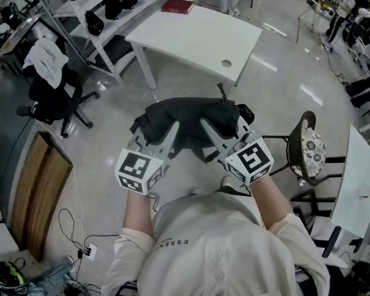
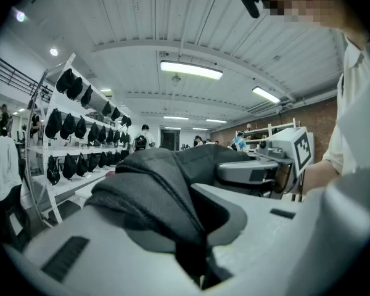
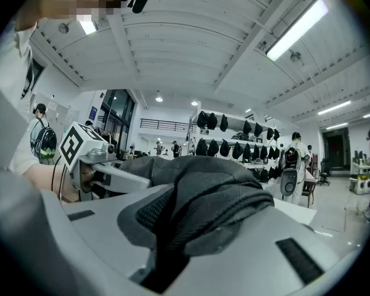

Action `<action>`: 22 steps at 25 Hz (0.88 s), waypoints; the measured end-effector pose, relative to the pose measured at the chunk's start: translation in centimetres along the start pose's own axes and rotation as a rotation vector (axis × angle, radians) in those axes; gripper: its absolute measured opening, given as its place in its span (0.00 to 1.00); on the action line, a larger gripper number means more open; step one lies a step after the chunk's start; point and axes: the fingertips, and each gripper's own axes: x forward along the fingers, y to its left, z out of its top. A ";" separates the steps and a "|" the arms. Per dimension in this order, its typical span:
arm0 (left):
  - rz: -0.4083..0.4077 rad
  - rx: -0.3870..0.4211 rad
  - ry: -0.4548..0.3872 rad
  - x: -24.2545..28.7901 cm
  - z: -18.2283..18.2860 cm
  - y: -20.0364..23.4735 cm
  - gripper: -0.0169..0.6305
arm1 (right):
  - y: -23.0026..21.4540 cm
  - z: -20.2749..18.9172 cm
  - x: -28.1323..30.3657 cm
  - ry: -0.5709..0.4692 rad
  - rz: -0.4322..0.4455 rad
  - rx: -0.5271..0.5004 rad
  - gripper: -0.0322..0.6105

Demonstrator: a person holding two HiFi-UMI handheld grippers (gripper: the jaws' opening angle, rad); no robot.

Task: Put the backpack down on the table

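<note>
**Head view.** Nearest is the person's cream shirt (image 1: 216,251). Beyond it, the left gripper (image 1: 171,134) and right gripper (image 1: 209,133) sit side by side, each clamped on the near edge of a dark grey fabric backpack (image 1: 194,116) carried in the air. The white rectangular table (image 1: 197,36) stands well ahead of both grippers.

**Left gripper view.** The jaws pinch a thick fold of the backpack (image 2: 154,190), with the right gripper (image 2: 259,171) just beside.

**Right gripper view.** The jaws are closed on a mesh-lined fold (image 3: 216,196), with the left gripper (image 3: 108,174) just beside.

**Advice.** Keep both grips level on the way to the table. Lower the bag until the tabletop bears its weight, then open both together.
</note>
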 end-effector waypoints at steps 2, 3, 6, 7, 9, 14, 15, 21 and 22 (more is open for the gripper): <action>0.004 0.004 -0.001 -0.1 -0.1 0.2 0.13 | 0.1 -0.1 0.3 -0.004 0.003 0.002 0.17; 0.005 0.006 -0.001 -0.2 -0.1 0.3 0.13 | 0.2 -0.1 0.3 -0.005 0.004 0.005 0.17; 0.004 0.013 0.003 -0.4 -0.3 0.3 0.13 | 0.5 -0.2 0.4 -0.005 0.005 0.015 0.17; 0.003 0.014 0.004 -0.5 -0.4 0.3 0.13 | 0.6 -0.3 0.4 -0.005 0.005 0.017 0.17; 0.002 0.016 0.003 -0.7 -0.4 0.4 0.13 | 0.8 -0.3 0.5 -0.004 0.003 0.024 0.17; 0.015 0.025 0.007 -0.8 -0.5 0.6 0.13 | 0.7 -0.5 0.7 -0.013 0.009 0.048 0.17; 0.018 0.023 0.010 -0.7 -0.7 0.7 0.13 | 0.7 -0.6 0.9 -0.014 0.015 0.050 0.17; 0.049 0.020 0.025 0.4 -1.6 3.1 0.14 | -0.4 -1.6 3.7 -0.008 0.070 0.069 0.17; 0.054 0.021 0.025 0.8 -1.7 3.8 0.14 | -0.9 -1.8 4.5 -0.010 0.077 0.070 0.17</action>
